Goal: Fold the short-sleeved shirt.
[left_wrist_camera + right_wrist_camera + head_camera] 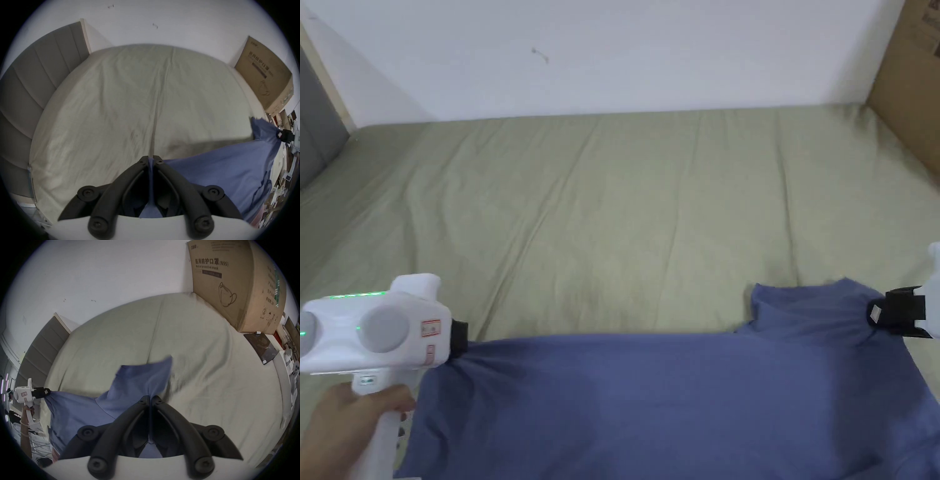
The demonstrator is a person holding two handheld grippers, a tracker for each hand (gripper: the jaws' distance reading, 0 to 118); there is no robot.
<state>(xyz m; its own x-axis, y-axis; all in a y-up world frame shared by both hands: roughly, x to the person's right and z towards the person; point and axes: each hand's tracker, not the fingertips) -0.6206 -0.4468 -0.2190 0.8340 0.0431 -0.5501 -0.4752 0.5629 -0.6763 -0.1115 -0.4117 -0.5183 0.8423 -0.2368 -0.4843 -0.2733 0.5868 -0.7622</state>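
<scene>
A blue short-sleeved shirt [675, 400] hangs stretched between my two grippers above the near edge of the bed. My left gripper [464, 340] is shut on the shirt's left corner; in the left gripper view blue cloth [219, 175] is pinched between the closed jaws of the gripper [151, 158]. My right gripper [874, 312] is shut on the shirt near a sleeve at the right. In the right gripper view that gripper [150, 398] clamps the shirt [139, 382], whose sleeve sticks up beyond the jaws. The shirt's lower part hangs out of sight below.
A bed with an olive-green sheet [625, 219] spreads ahead to a white wall [612, 50]. A large cardboard box [912, 94] stands at the bed's right side, a grey padded headboard [315, 125] at its left. A hand [344, 425] holds the left gripper's handle.
</scene>
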